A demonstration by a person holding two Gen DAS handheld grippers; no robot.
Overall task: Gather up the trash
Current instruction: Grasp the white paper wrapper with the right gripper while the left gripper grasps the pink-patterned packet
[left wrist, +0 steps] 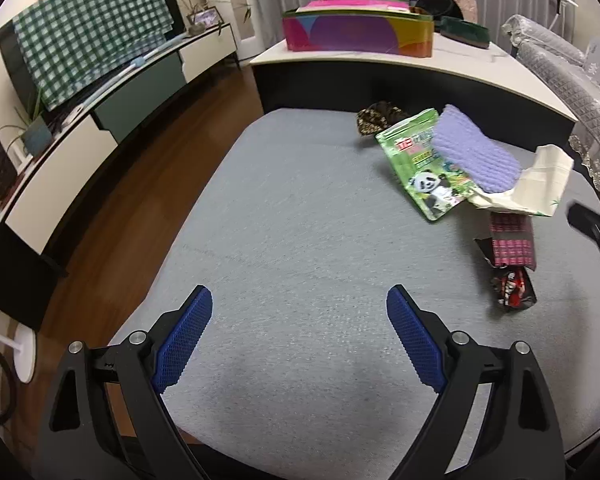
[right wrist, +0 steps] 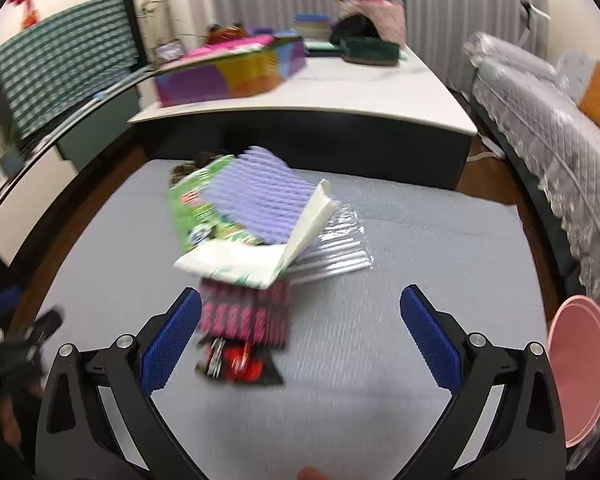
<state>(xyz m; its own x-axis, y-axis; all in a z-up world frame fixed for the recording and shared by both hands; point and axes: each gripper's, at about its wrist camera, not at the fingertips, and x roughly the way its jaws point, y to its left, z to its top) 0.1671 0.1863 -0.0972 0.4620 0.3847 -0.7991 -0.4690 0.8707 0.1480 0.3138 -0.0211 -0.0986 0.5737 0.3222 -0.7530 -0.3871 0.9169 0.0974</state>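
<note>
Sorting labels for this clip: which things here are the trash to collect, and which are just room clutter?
Trash on the grey mat:
green panda packet
purple foam sheet
white torn wrapper
pink-and-black wrapper
red-and-black wrapper
clear plastic film

Just lying about:
colourful box
checked cloth
pink plate

We record the left gripper [left wrist: 300, 308] with jaws spread wide, blue pads [left wrist: 184, 336] facing inward, nothing between them. We find the right gripper [right wrist: 300, 312] likewise spread wide, gripping nothing, its view motion-blurred.
</note>
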